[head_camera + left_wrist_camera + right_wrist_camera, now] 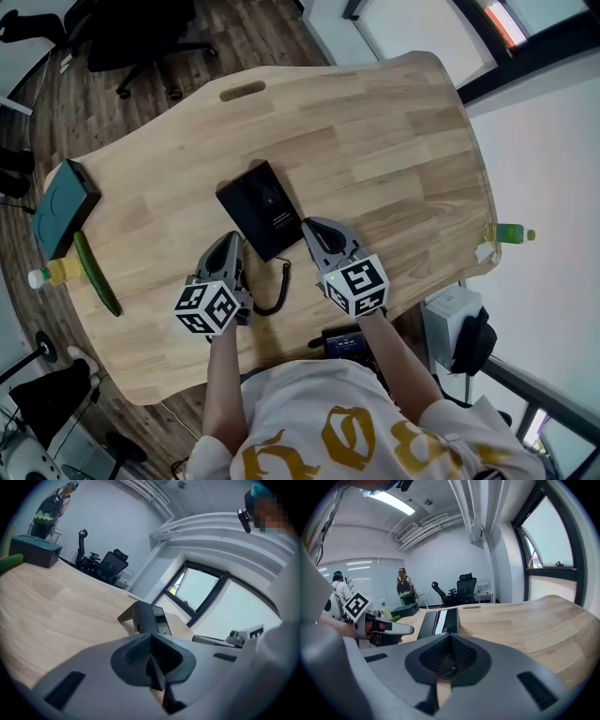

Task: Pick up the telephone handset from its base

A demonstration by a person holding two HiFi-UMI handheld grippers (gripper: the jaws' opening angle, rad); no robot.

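Now phone (261, 208) sits btwn left gripper (231, 242) & right gripper (313, 228), both closed, empty.

The telephone (260, 208) lies near the middle of the table (394, 141), its cord (278, 291) trailing from its near end toward the person. The left gripper (230, 242) is just left of that end and the right gripper (312, 227) just right. A box (64, 206) lies at the table's left end, a bottle (511, 233) by its right edge.
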